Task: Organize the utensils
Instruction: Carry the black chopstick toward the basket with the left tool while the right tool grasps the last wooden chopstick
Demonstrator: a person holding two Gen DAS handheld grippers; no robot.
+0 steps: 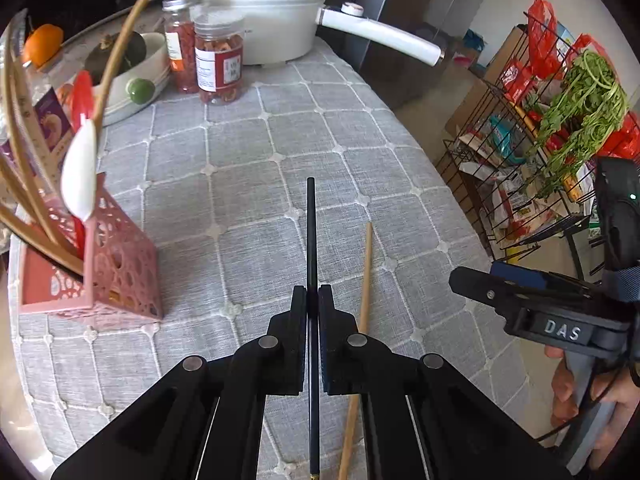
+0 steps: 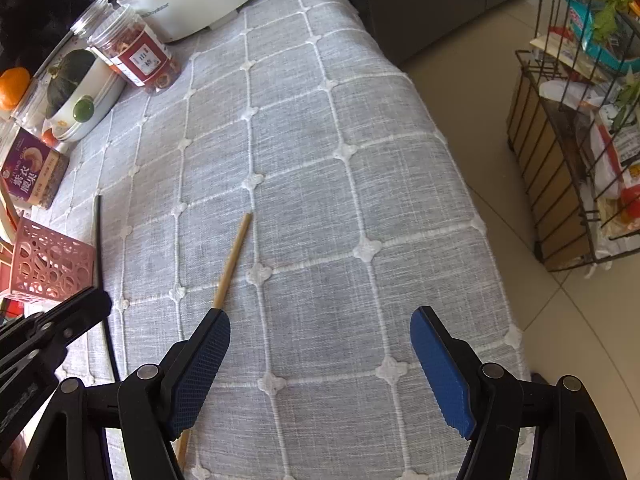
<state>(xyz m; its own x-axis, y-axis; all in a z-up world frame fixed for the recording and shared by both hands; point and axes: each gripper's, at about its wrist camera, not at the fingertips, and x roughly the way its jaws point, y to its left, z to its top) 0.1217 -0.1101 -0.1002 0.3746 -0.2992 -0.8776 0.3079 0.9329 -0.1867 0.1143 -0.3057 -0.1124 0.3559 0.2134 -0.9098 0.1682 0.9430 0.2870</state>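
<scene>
Pinching a black chopstick (image 1: 311, 236) right between its pressed-together pads, the left gripper (image 1: 313, 300) has that slim dark stick pointing straight ahead over the grey checked tablecloth (image 1: 248, 184). And look just to the right of it: a wooden chopstick (image 1: 365, 280) lies flat on the cloth, running nearly parallel to the black one, its near end hidden under the gripper body.

Off to the left stands the pink perforated utensil holder (image 1: 120, 276), already carrying several wooden chopsticks (image 1: 24, 184), a white spoon (image 1: 80, 172) and a long wooden handle (image 1: 124, 36) leaning out of it. Behind it sit a white bowl (image 1: 148, 68), two clear jars with red contents (image 1: 218, 60) and a white electric pot (image 1: 268, 12) with its long handle sticking out to the right.

Over on the right side, the right gripper (image 2: 320, 364) hangs with its blue pads spread wide and nothing between them, only bare cloth. From its own camera, the wooden chopstick (image 2: 232, 260) runs up from behind its left finger (image 2: 200, 372), whether touching it or not I cannot tell. The black chopstick (image 2: 98, 240) shows at the left edge beside the pink holder (image 2: 52, 268). A wire rack (image 2: 568, 160) stands on the floor, well apart from the table.
</scene>
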